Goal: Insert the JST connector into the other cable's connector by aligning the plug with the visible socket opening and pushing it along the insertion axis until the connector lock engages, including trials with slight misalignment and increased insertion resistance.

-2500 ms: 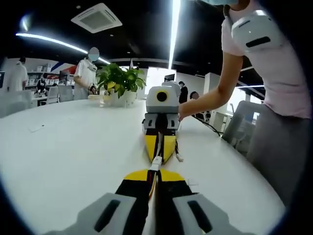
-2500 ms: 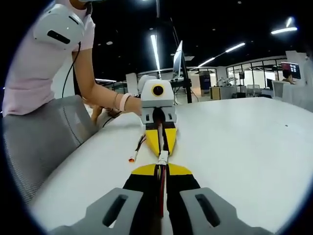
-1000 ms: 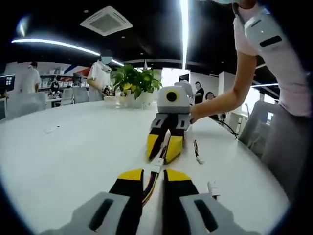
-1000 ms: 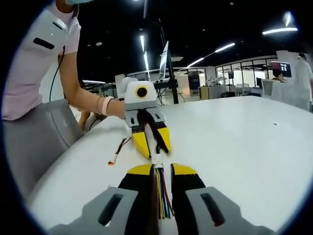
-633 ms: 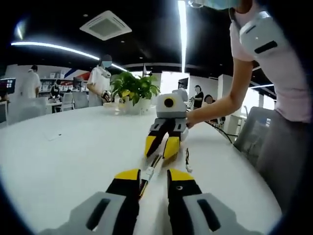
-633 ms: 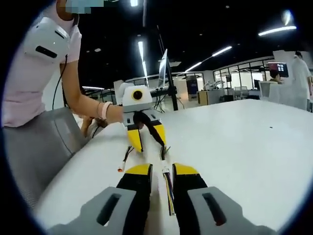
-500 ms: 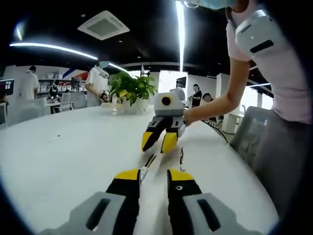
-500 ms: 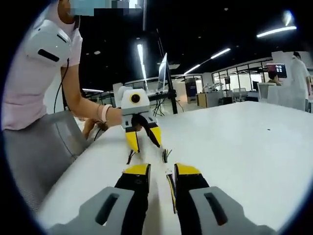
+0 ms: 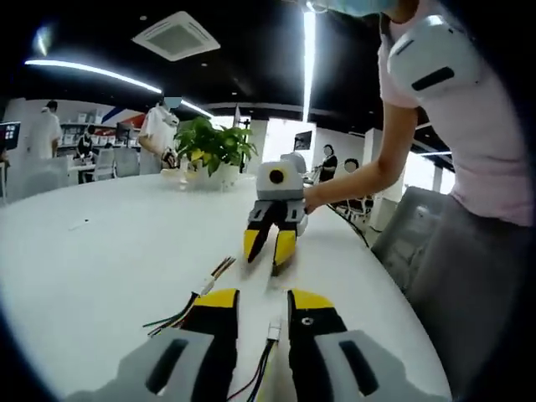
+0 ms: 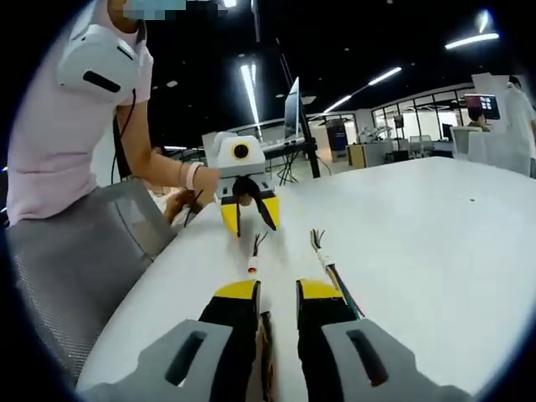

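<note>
We see both grippers, left (image 9: 260,303) and right (image 10: 277,293), released above the white table (image 10: 435,243). The joined cable (image 10: 331,270) lies beside the right one.

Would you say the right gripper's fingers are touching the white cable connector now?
Apart. In the left gripper view the right gripper hangs open with bare table between it and the white cable connector, which lies between the left gripper's open fingers.
</note>
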The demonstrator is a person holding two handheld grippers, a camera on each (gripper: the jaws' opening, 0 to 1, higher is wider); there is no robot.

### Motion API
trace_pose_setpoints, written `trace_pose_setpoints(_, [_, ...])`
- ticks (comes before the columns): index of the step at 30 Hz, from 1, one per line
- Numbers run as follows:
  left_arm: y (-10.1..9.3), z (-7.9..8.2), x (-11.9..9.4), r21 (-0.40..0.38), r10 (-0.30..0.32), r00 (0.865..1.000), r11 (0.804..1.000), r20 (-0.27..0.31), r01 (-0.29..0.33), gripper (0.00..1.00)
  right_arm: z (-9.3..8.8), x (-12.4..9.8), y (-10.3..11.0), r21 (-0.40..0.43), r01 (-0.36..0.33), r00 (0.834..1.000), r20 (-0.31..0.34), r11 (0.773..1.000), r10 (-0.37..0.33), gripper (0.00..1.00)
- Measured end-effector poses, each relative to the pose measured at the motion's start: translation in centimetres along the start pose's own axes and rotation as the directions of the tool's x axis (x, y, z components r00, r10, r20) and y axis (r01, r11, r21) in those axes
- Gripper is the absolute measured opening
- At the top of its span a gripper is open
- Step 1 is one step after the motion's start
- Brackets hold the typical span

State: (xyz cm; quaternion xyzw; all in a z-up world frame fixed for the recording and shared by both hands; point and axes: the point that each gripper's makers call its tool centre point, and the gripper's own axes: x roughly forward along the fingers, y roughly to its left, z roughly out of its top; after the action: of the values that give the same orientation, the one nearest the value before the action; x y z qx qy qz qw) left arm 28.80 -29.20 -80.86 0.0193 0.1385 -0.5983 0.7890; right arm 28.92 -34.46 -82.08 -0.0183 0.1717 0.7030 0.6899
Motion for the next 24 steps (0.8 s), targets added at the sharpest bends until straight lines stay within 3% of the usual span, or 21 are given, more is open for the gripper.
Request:
trace_pose_setpoints(6, [-0.3,-2.0,0.1,-0.01,-0.002,0.999,1.0,-0.037,0.002,0.16,-1.5,-0.2,0.3,-0.009,-0.019,0.998,-0.056,1.0,0.018,0.12])
trace_pose_setpoints(8, [0.1,-2.0,0.1,-0.053,0.016,1.0,0.998,-0.006,-0.017,0.15,-1.7,-0.2,0.4,-0.025,-0.025,0.998,-0.064,0.999,0.024,0.1])
trace_pose_setpoints(11, [0.3,-2.4,0.0,-0.051,0.023,1.0,0.998,-0.004,-0.023,0.11,-1.8,0.0,0.4,-0.04,-0.026,0.998,-0.054,0.999,0.023,0.1])
trace_pose_setpoints(16, [-0.6,-3.3,0.3,-0.037,-0.003,0.999,0.999,-0.052,0.001,0.11,-2.3,0.1,0.3,-0.048,-0.025,0.997,-0.07,0.999,0.021,0.12])
trace_pose_setpoints(18, [-0.3,-2.8,0.2,-0.049,0.014,1.0,0.999,-0.006,-0.014,0.08,-2.4,0.1,0.4,-0.054,-0.022,0.997,-0.072,0.998,0.018,0.1])
trace_pose_setpoints(20, [-0.5,-3.1,0.1,-0.043,0.0,1.0,0.999,-0.011,-0.001,0.02,-2.5,0.0,0.4,-0.074,-0.012,0.997,-0.076,0.997,0.006,0.09])
trace_pose_setpoints(21, [-0.9,-3.5,0.1,-0.022,-0.009,0.999,1.0,-0.031,0.008,0.01,-2.5,-0.1,0.2,-0.09,-0.006,0.997,-0.076,0.996,-0.001,0.09])
trace_pose_setpoints(24, [-1.0,-3.3,0.2,-0.025,-0.009,1.0,1.0,-0.017,0.009,0.01,-2.6,-0.2,0.0,-0.097,0.008,0.997,-0.075,0.995,-0.015,0.09])
